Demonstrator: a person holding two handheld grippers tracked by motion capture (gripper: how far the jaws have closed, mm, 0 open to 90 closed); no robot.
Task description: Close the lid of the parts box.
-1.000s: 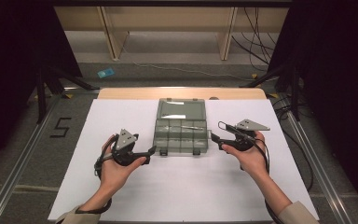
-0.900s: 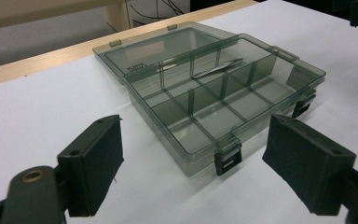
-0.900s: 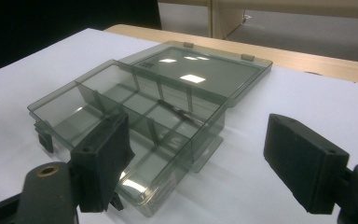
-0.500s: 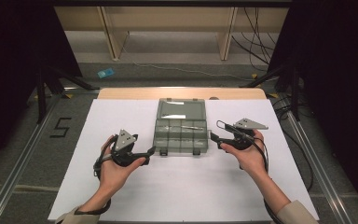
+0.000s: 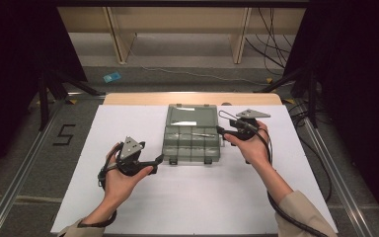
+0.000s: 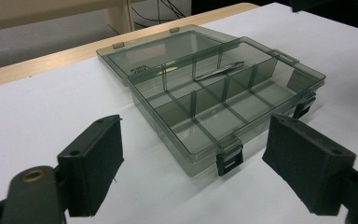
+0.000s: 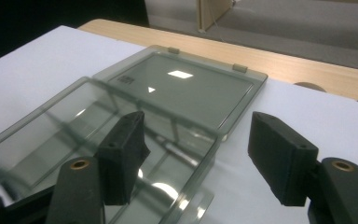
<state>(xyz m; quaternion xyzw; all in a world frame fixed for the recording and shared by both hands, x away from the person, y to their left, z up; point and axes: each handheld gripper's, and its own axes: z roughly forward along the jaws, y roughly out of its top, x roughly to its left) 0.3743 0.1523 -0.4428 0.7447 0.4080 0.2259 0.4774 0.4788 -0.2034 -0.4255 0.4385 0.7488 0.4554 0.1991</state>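
Note:
A smoky transparent compartment box lies open in the middle of the white sheet, its lid folded flat behind it. A thin metal rod rests in a back compartment. My left gripper stands open just off the box's front left corner, and in its own view the jaws frame the near corner without touching it. My right gripper is at the box's right side. Its jaws have just been closing and straddle the right wall, one over the inside and one outside, pads apart from it.
The white sheet covers the table, with a strip of wood showing at its far edge. Cables trail from the right gripper along the table's right side. A small blue object lies on the floor beyond.
My right gripper has moved away from the person and in towards the box's right side, and its jaws have narrowed. The left gripper and the box have stayed put.

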